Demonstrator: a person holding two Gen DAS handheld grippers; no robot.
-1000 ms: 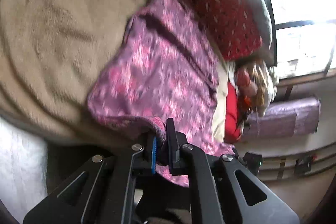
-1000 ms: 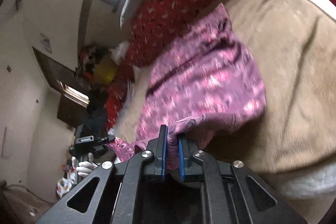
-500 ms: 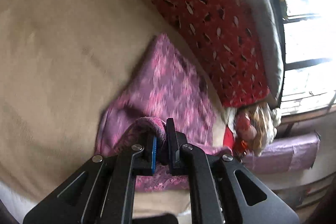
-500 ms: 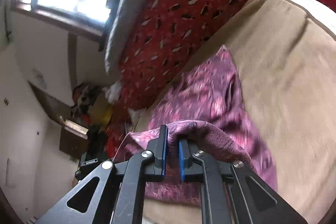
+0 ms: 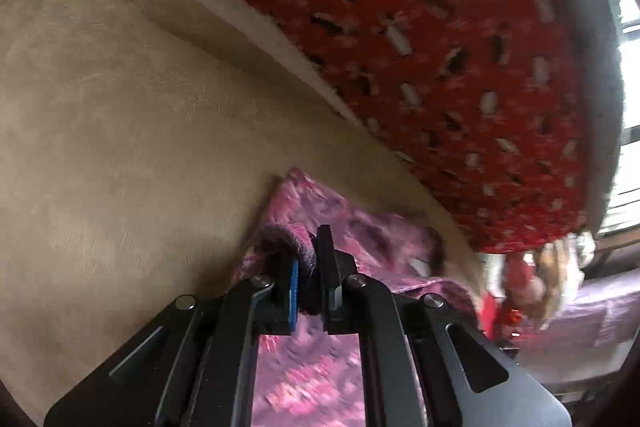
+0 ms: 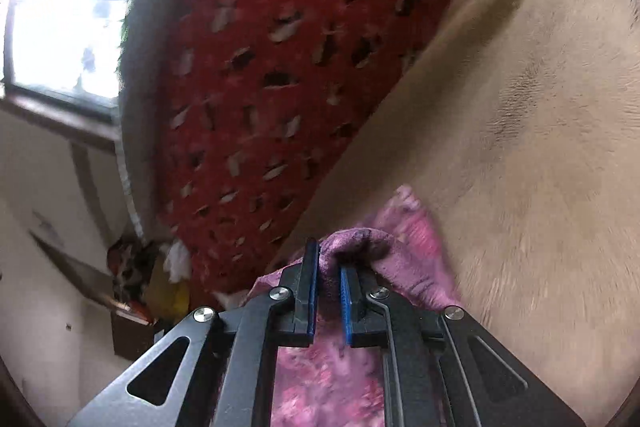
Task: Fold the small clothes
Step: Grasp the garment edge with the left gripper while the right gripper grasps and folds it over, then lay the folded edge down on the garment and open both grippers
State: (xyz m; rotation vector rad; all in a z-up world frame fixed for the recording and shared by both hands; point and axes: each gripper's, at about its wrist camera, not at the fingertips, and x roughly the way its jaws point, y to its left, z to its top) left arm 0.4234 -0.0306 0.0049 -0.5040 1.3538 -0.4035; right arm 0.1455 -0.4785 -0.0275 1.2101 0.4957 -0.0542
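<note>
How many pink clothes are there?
1. The pink cloth lies on the tan blanket beside the red cushion, pinched by the left gripper and right gripper. More may be hidden beneath.

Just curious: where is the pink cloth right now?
The pink cloth lies on the tan blanket beside the red cushion, low in both views.

Bright window [image 6: 52,39] behind red blanket [image 6: 288,75]

A bed covered by a tan blanket [image 5: 132,131] carries a pink patterned garment [image 5: 360,227]. A red patterned cushion [image 5: 460,67] stands just beyond the garment, along the blanket's far edge.
</note>
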